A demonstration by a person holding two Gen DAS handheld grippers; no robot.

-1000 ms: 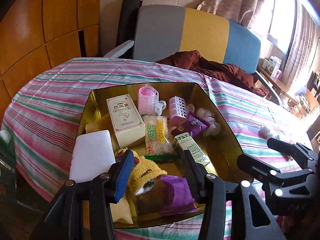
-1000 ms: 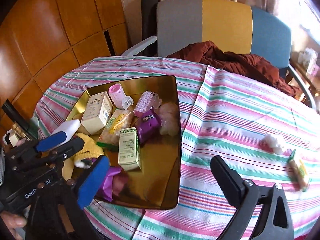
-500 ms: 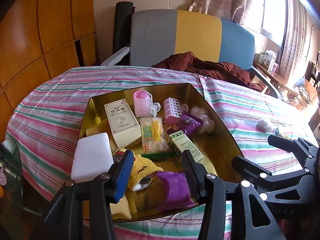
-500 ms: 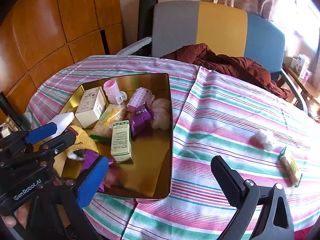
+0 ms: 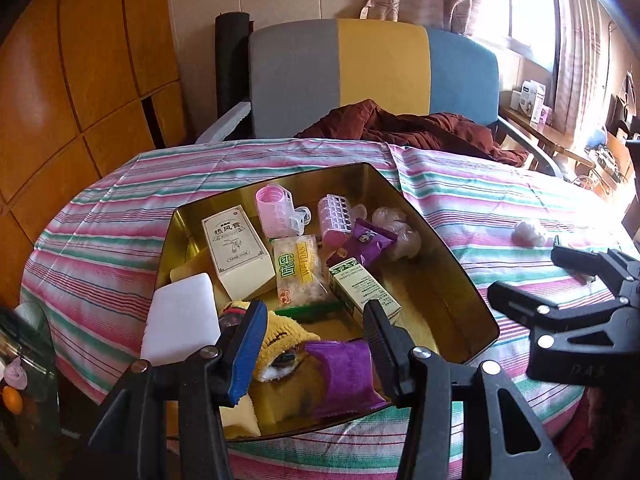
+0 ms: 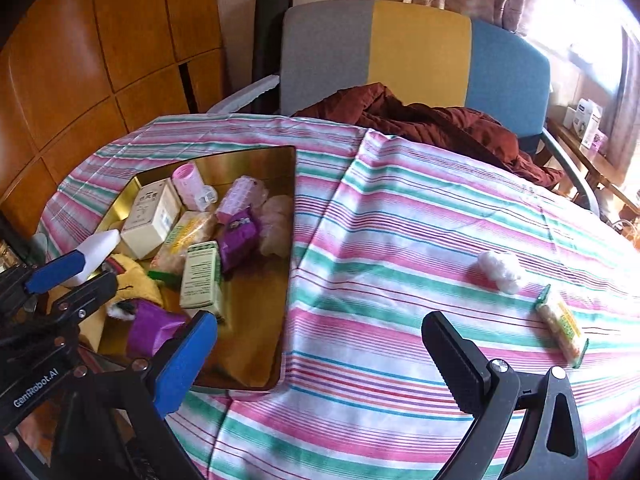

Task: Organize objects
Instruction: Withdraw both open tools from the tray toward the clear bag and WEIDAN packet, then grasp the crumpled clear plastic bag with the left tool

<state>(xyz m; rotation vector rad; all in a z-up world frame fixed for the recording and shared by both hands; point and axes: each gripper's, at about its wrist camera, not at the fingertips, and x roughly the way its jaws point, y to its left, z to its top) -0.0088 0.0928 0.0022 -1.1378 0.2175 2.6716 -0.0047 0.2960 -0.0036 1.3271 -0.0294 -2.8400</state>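
Hovering over the near edge of the table, the left gripper (image 5: 316,344) hangs with its fingers parted and grasping nothing, straddling a purple packet (image 5: 344,376) and a yellow knitted piece (image 5: 280,340) that lie at the near end of the gold tin tray (image 5: 472,300). The right gripper (image 6: 320,356) is likewise spread wide and empty above the bare striped tablecloth (image 6: 400,240), just to the right of the tray. Two things remain outside the tray, toward the table's right edge: a white cotton ball (image 6: 500,270) and, nearer the edge, a snack bar (image 6: 560,326) in a clear wrapper with green ends. Both lie ahead and to the right of the right gripper, well apart from the left one, so the right hand looks the better placed to fetch them. The bar's long axis runs roughly from the far side toward the near right corner, so the fingers would probably need to close across its narrow width. It looks stiff and crinkly, while the cotton ball is soft, fluffy and would squash easily. Inside the shiny, hard-walled tray sit a cream carton (image 5: 236,250), a green-and-white box (image 5: 364,286), pink ribbed hair rollers (image 5: 276,212) and a white foam block (image 5: 182,322) leaning on the left rim.
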